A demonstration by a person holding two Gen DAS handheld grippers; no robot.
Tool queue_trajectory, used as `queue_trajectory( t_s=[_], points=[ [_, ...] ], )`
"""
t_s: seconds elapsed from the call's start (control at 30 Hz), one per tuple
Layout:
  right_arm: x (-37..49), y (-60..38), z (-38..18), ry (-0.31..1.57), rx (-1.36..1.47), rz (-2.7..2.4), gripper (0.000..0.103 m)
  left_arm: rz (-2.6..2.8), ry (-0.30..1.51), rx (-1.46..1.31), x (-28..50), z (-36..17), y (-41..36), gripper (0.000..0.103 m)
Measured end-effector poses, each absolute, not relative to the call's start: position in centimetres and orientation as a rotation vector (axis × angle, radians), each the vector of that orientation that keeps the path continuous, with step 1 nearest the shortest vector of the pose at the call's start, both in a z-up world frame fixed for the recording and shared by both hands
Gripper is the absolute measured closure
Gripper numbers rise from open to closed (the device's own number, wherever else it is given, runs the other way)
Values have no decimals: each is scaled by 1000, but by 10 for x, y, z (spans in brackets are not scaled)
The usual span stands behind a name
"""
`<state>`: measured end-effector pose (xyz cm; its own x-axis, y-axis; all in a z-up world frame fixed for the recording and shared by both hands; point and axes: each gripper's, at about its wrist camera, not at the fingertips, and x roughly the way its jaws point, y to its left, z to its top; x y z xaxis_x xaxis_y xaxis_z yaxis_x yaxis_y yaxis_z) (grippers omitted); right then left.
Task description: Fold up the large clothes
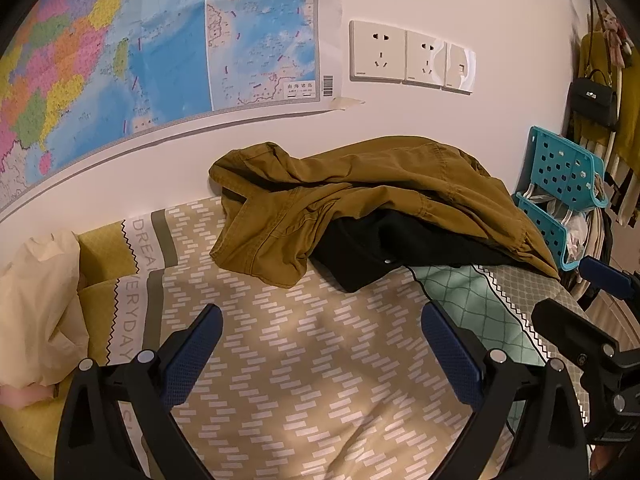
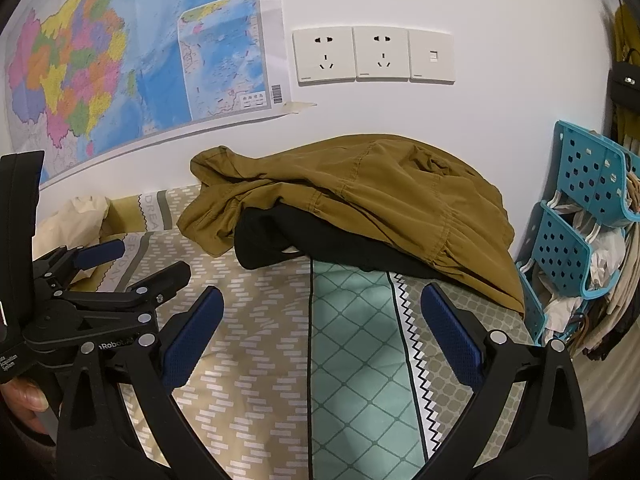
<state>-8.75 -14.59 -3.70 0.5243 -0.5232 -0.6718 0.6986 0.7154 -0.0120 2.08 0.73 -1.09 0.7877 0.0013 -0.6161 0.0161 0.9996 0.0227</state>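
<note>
Left wrist view: the left gripper [image 1: 320,344] is held above a bed covered in a tan sheet patterned with white dashes [image 1: 304,360], its blue-padded fingers spread wide with nothing between them. A crumpled mustard-brown cotton jacket [image 1: 360,196] is heaped at the far side of the bed, against the white wall, and is draped over a black garment [image 1: 368,252] whose lower edge pokes out toward the camera. The garments are well apart from the fingertips. A pale cream pillow [image 1: 40,300] is seen at the left, beside a yellow-green band printed with letters. A mint-green panel with a diamond grid [image 1: 480,308] is laid at the bed's right part. A colourful wall map [image 1: 140,52] and a row of white wall sockets [image 1: 412,56] are fixed above the pile. Part of the right gripper is caught at the right edge.

In the right wrist view, the right gripper [image 2: 320,340] is likewise spread wide and empty, held over the seam between the tan and mint fabrics. The left gripper is seen at its left, close beside it. A turquoise perforated plastic rack [image 2: 576,208] stuffed with bags is set at the bed's right end, just beside the jacket's hem.
</note>
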Motion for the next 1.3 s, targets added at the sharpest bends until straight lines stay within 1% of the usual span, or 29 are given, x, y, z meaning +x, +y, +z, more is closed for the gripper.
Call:
queue_trajectory(
  t_s=[0.8, 1.03, 1.3],
  points=[
    [-82, -149, -40, 702, 278, -726, 6, -10, 666, 18, 25, -15, 9, 7],
    [-74, -151, -37, 713, 258, -705, 6, -10, 691, -3, 31, -19, 15, 7],
    [-30, -180, -30, 754, 156, -623, 6, 48, 725, -51, 50, -27, 46, 7]
  ],
)
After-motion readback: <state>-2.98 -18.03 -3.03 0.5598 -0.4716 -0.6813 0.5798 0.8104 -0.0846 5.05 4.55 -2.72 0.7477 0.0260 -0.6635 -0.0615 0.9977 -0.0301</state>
